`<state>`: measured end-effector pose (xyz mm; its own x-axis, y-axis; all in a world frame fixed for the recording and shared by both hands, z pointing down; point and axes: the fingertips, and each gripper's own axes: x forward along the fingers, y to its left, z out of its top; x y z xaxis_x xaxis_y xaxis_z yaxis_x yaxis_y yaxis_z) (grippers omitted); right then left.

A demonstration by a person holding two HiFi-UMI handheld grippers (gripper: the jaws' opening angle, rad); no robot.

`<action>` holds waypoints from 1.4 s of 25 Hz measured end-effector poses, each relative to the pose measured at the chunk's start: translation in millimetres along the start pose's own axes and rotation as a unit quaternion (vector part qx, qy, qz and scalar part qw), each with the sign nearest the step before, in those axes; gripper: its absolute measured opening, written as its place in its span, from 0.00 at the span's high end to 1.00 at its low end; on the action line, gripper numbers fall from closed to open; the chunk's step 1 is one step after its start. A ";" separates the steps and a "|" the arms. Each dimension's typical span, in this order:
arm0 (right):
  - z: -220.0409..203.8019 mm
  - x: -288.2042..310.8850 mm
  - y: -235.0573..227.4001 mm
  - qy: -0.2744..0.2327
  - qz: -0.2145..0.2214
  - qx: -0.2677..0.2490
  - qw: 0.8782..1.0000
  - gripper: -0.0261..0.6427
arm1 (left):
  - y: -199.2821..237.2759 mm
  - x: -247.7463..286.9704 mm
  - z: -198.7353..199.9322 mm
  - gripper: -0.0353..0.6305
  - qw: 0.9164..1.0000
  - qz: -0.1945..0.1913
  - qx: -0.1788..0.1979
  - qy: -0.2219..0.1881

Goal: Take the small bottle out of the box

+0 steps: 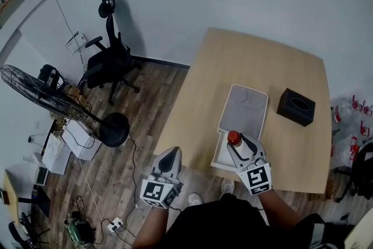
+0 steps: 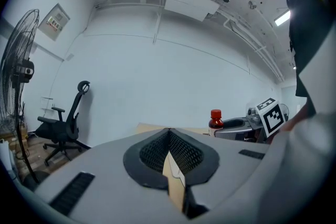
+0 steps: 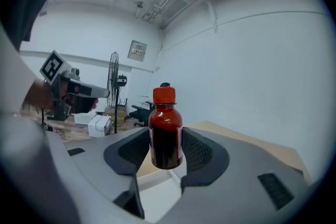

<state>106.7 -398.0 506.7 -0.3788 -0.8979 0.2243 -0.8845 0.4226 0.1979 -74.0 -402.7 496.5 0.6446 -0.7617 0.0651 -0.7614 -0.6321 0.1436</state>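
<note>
Head view: the right tool (image 1: 238,147) holds the small bottle (image 1: 233,137) over the open white box (image 1: 220,154) on the surface (image 1: 204,84), seemingly clear of it. Left gripper view: the left tool (image 2: 169,136) is pressed together, empty. Right gripper view: the jaws pinch the small bottle upright — red cap topmost.
</note>
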 end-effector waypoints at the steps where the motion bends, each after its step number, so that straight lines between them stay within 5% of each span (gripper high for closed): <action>1: 1.1 -3.3 -3.0 -0.007 -0.005 0.019 1.000 0.65 | -2.1 0.0 -0.3 0.93 1.000 -0.002 0.002 0.001; 12: 22.3 -32.2 -32.2 -0.104 -0.014 0.191 0.976 0.65 | -19.0 3.4 -6.7 0.93 1.000 -0.018 -0.001 0.012; 35: 51.3 -41.4 -33.0 -0.138 -0.012 0.131 0.982 0.65 | -35.2 0.0 6.1 0.93 1.000 -0.022 0.018 -0.004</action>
<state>137.6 -381.0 441.9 -0.3851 -0.9214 -0.0516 -0.9197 0.3878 -0.0607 -47.6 -381.3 485.4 0.6776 -0.7335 0.0523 -0.7340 -0.6702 0.1097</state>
